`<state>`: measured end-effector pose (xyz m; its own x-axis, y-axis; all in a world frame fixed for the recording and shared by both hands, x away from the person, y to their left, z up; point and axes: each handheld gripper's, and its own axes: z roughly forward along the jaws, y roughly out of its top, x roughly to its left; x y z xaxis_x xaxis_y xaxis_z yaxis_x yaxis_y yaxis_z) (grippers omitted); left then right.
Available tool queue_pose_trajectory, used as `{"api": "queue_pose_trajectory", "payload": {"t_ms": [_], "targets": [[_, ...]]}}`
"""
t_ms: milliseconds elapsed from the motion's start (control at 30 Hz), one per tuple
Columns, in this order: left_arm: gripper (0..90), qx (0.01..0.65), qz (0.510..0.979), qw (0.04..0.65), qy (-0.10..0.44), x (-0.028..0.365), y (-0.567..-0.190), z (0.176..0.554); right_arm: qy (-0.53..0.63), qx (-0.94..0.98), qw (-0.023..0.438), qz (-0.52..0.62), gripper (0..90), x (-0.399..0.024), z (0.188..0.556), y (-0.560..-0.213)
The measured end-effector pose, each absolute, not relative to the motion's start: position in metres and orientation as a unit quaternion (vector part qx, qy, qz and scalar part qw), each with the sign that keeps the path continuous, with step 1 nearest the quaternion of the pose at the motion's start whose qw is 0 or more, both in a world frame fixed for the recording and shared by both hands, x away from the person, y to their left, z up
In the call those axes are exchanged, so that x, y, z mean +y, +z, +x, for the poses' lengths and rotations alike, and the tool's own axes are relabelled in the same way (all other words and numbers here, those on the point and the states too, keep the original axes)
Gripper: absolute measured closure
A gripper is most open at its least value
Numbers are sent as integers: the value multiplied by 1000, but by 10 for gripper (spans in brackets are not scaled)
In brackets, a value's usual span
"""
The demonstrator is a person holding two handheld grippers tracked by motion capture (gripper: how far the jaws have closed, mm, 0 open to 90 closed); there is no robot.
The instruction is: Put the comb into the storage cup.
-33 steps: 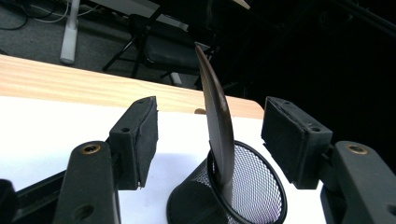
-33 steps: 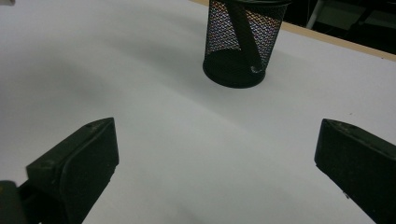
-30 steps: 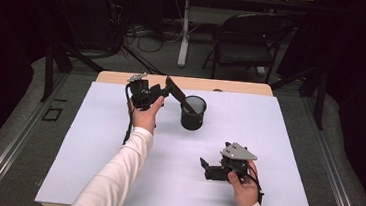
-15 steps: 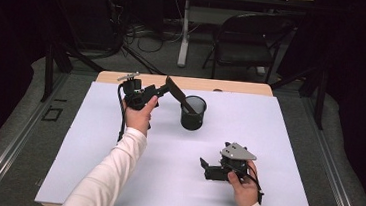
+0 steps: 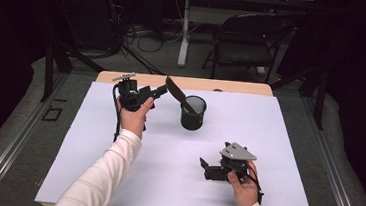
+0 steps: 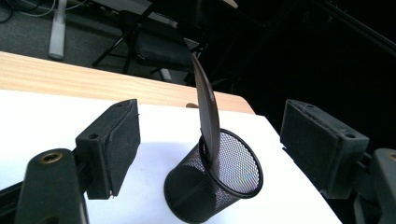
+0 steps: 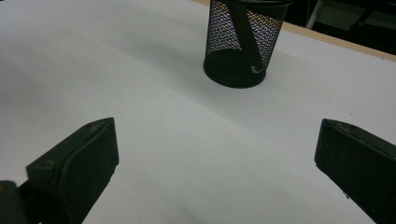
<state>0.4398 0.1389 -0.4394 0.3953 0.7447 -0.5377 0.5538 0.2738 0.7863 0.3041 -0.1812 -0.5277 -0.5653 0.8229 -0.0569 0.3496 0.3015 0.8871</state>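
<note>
Upper left of centre in the high view, the left gripper point(image 5: 158, 92) hovers, fingers apart, empty, beside the mesh cup point(image 5: 192, 113). A thin dark blade point(image 6: 206, 105) leans inside; it looks light and stiff, best pinched on its flat faces. Lower right, the right gripper point(image 5: 207, 167) rests on the white surface point(image 5: 286, 157), fingers wide, empty.

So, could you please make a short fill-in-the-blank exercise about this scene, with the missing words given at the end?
1. The flat dark spatula stands leaning inside the black mesh ____.
2. The jaws of the left tool are ____, with nothing held between them.
3. The right tool rests low over the ____ sheet that covers the table.
4. Beyond the table's far edge stands a folding ____.

Missing words: cup; open; white; chair
</note>
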Motion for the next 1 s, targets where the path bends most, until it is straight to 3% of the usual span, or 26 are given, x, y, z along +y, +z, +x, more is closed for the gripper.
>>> {"api": "queue_pose_trajectory", "payload": {"t_ms": [1000], "targets": [[157,514,626,582,79,140,-428,424,449,762,264,385,0,-182,304,-528]]}}
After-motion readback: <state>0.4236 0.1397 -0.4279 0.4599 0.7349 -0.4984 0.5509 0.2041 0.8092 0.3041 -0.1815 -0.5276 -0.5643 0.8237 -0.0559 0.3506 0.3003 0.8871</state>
